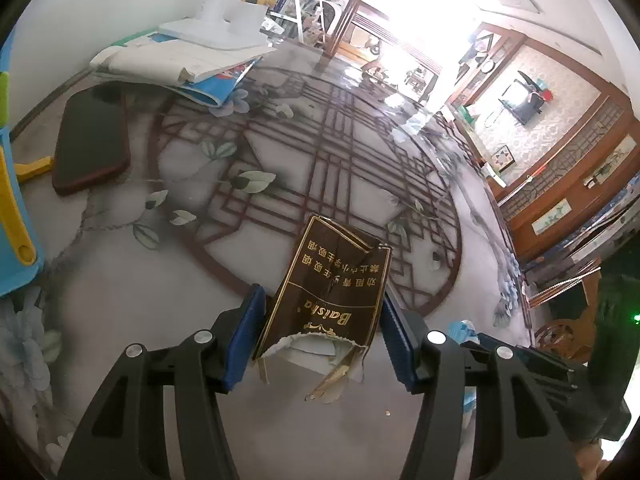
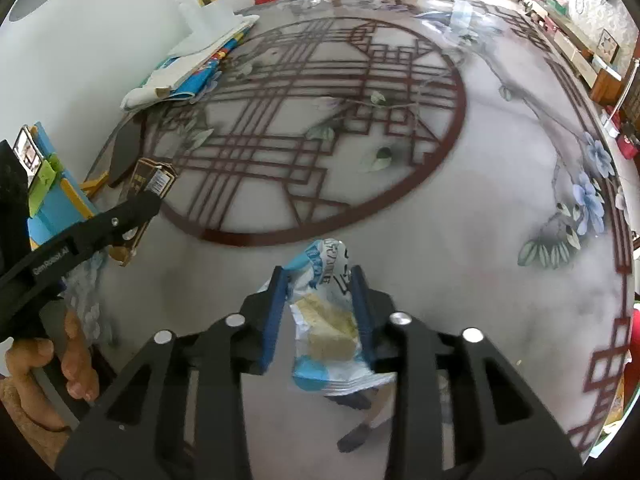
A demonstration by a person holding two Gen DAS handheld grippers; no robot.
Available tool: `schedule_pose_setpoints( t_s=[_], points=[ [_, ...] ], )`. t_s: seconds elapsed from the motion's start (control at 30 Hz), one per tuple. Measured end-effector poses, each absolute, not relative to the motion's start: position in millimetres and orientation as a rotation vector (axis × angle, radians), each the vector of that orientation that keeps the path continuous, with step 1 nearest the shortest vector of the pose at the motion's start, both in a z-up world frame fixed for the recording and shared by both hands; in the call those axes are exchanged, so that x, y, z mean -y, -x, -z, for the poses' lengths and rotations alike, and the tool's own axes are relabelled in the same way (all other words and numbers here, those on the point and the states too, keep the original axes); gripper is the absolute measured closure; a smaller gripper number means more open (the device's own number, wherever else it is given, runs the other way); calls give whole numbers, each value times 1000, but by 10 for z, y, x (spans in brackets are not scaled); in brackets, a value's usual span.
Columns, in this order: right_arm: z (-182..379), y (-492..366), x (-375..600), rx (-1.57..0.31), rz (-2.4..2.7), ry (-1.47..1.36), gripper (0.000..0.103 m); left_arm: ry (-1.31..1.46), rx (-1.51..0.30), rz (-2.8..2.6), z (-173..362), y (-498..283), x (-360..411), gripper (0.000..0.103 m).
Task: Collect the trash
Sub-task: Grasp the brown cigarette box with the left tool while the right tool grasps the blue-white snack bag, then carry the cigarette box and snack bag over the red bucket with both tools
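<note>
Left gripper (image 1: 320, 308) clamped on a torn brown cigarette pack (image 1: 328, 284), held just above the glass table (image 1: 160, 300). Right gripper (image 2: 318, 280) clamped on a crumpled blue-and-white wrapper (image 2: 326, 320), also lifted over the table. Farther back, a stack of books (image 1: 180, 56) and a dark pad (image 1: 90, 148) by the wall.

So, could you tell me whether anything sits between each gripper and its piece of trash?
No. The brown cigarette pack lies directly between the left gripper fingers, and the right gripper already has the blue-white wrapper between its fingers.
</note>
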State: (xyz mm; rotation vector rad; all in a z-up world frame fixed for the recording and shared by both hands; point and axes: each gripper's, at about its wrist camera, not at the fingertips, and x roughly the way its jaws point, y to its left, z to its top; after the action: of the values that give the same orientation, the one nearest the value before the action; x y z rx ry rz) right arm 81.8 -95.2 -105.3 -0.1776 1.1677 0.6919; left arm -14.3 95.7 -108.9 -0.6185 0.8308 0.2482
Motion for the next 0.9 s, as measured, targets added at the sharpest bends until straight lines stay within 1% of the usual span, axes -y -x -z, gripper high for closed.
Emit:
schedule_pose_setpoints(
  t_s=[0.03, 0.07, 0.13, 0.17, 0.3, 0.37, 0.43, 0.47, 0.53, 0.63, 0.7, 0.73, 0.77, 0.8, 0.9],
  points=[
    [1061, -819, 954, -1166, -686, 184, 55, 616, -832, -244, 1089, 140, -948, 49],
    [1074, -827, 950, -1165, -679, 188, 50, 614, -833, -242, 1087, 139, -944, 49],
    [1111, -845, 944, -1177, -670, 190, 28, 611, -834, -239, 1083, 138, -937, 51],
    [1133, -852, 934, -1186, -666, 192, 26, 612, -834, -240, 1084, 139, -935, 51],
    [1228, -821, 911, -1217, -676, 179, 25, 615, -833, -241, 1083, 138, -925, 51],
    [1267, -780, 903, -1224, -680, 178, 28, 610, -830, -235, 1082, 137, -918, 53],
    [1304, -721, 882, -1227, -689, 205, 59, 603, -829, -222, 1075, 130, -904, 58],
    [1316, -700, 879, -1232, -694, 210, 63, 595, -831, -216, 1076, 124, -885, 59],
    [1280, -661, 926, -1216, -697, 188, 66, 591, -836, -214, 1077, 110, -879, 59],
    [1163, -612, 1051, -1177, -690, 143, 66, 625, -844, -228, 1106, 126, -938, 59],
    [1097, -584, 1156, -1158, -684, 115, 66, 662, -845, -248, 1134, 152, -1000, 57],
    [1075, -575, 1205, -1150, -680, 105, 66, 666, -849, -255, 1142, 162, -1014, 54],
    [1061, -567, 1251, -1145, -675, 95, 66, 669, -854, -264, 1151, 168, -1022, 48],
    [1057, -562, 1308, -1143, -668, 81, 66, 670, -858, -276, 1163, 173, -1032, 45],
    [1087, -579, 1450, -1154, -654, 27, 66, 669, -856, -279, 1153, 193, -1036, 43]
  ],
)
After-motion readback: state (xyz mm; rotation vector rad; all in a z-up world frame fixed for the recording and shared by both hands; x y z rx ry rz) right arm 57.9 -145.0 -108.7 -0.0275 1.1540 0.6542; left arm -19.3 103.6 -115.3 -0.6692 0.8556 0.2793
